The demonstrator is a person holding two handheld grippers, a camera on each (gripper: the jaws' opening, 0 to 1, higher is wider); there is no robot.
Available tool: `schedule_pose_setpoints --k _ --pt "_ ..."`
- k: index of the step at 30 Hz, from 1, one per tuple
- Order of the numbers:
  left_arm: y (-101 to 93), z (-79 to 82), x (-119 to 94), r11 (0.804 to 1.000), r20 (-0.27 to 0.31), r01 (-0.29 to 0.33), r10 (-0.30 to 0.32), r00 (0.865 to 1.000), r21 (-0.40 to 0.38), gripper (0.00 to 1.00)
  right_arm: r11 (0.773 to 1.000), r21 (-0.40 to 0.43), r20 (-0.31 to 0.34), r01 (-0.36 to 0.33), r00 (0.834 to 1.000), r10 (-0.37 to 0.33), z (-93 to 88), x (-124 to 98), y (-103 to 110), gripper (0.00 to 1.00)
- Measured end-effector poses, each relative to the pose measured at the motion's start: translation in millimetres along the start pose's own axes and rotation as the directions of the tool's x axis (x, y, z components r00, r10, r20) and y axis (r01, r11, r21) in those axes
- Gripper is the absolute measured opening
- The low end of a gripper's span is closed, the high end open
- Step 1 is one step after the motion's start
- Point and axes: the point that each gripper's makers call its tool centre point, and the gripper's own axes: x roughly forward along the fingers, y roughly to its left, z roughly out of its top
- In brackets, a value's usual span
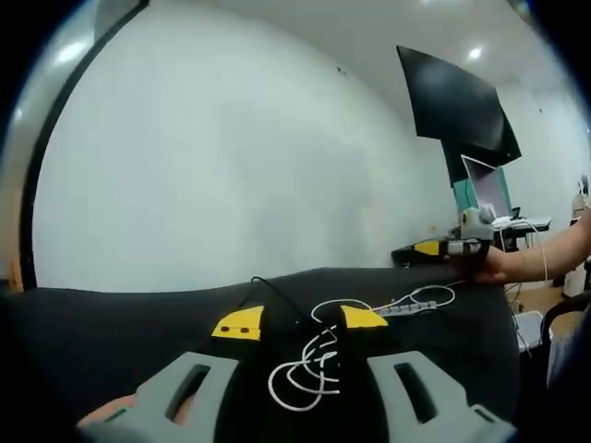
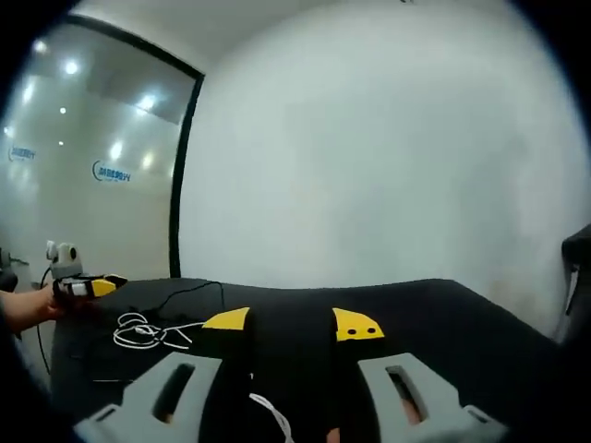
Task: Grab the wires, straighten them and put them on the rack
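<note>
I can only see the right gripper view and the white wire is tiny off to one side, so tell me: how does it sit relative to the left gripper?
Observer: In the left gripper view, the white wire tangle lies on the black table, in the gap between the jaws of the left gripper. The jaws stand apart and are not closed on it.
Operator: Is it only loops?
Observer: No. A strand runs on to a grey inline block, over toward the right gripper.
Operator: Anything else near those jaws?
Observer: A thin black wire passes close by the left jaw's yellow tip.
</note>
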Motion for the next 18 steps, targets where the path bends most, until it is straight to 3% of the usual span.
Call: schedule_pose_setpoints --k 2,5,6,7,8,10,11,13,14,15,16,18 --pt "1.6 -3.4 0.1 1.0 -0.014 -0.005 0.005 1.0 0.011 0.28 0.997 0.076 0.005 -0.017 1.0 0.017 1.4 -1.1 2.0 0.28" --pt "2.3 -6.8 0.9 0.999 -0.035 -0.01 0.011 0.999 0.038 0.28 0.982 0.185 -0.088 -0.039 0.995 0.056 -6.2 -4.2 12.1 0.27" --pt "1.6 -6.8 0.0 0.999 -0.038 -0.008 0.01 0.999 0.043 0.28 0.951 0.285 -0.107 -0.12 0.982 0.156 -5.3 -2.6 32.9 0.27" --pt "1.0 -6.4 -1.1 0.999 -0.039 -0.008 0.01 0.999 0.048 0.28 0.937 0.296 -0.125 -0.186 0.965 0.231 2.3 -4.1 52.9 0.27" --pt "-0.6 -5.8 -1.4 0.999 -0.039 -0.007 0.009 0.999 0.051 0.28 0.948 0.247 -0.195 -0.201 0.948 0.251 0.9 -2.7 64.5 0.27" --pt "-2.6 -4.9 -1.3 0.999 -0.038 0.0 0.002 0.999 0.047 0.28 0.952 0.167 -0.334 -0.255 0.894 0.298 -12.8 7.7 84.5 0.26" --pt "-2.3 -4.7 -1.2 0.999 -0.037 0.001 0.0 0.999 0.044 0.28 0.948 0.174 -0.426 -0.265 0.848 0.315 -24.6 6.0 98.2 0.24" --pt "-0.2 -5.0 -0.2 0.999 -0.035 0.002 0.0 0.999 0.043 0.28 0.945 0.143 -0.532 -0.294 0.782 0.323 -43.1 9.0 119.4 0.21" --pt "1.0 -5.2 0.3 0.999 -0.035 0.002 0.0 0.999 0.041 0.28 0.951 0.114 -0.603 -0.288 0.74 0.297 -56.6 10.1 123.1 0.21" --pt "2.3 -5.6 0.7 0.999 -0.035 0.001 0.0 0.999 0.038 0.28 0.948 0.093 -0.636 -0.306 0.714 0.293 -64.8 13.3 130.4 0.21" --pt "2.6 -5.8 0.5 0.999 -0.037 0.0 0.001 0.999 0.037 0.28 0.948 0.106 -0.642 -0.299 0.707 0.295 -69.7 18.4 137.0 0.21" --pt "2.0 -5.6 -0.4 0.999 -0.037 -0.001 0.003 0.999 0.035 0.28 0.96 0.154 -0.712 -0.235 0.647 0.273 -85.8 13.9 141.5 0.18"
